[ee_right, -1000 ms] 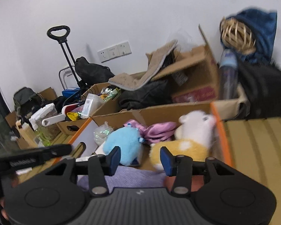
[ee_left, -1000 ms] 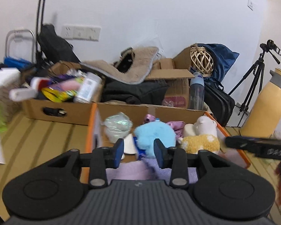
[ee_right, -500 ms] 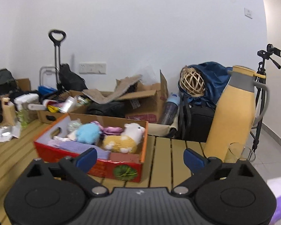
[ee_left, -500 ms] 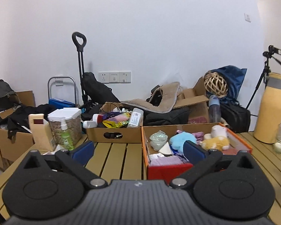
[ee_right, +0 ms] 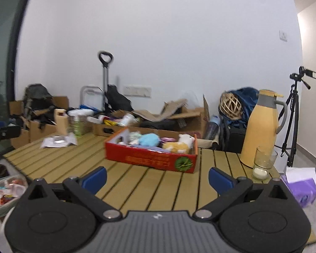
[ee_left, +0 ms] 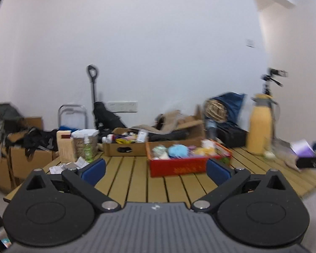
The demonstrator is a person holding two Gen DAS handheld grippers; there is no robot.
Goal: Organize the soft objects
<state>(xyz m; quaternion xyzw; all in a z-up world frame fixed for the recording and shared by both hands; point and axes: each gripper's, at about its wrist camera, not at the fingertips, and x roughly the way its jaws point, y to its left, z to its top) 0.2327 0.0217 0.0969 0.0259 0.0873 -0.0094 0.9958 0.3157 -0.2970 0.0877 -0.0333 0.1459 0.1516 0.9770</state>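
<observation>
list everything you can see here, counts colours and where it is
red box: 1, red outside, mid table
blue plush: 1, light blue, in red box
yellow plush: 1, yellow and white, in red box, right end
table: 1, tan slats, under it all
flask: 1, yellow with grey top, right of red box
glass: 1, clear, in front of flask
brown box: 1, brown card, left behind red box
green bottle: 1, green, table's left end
wicker ball: 1, tan, behind table
tripod: 1, black, far right
trolley handle: 1, black, by wall
purple pack: 1, purple, off table's right edge
left claw: 1, black with blue pads, open, empty
right claw: 1, black with blue pads, open, empty
</observation>
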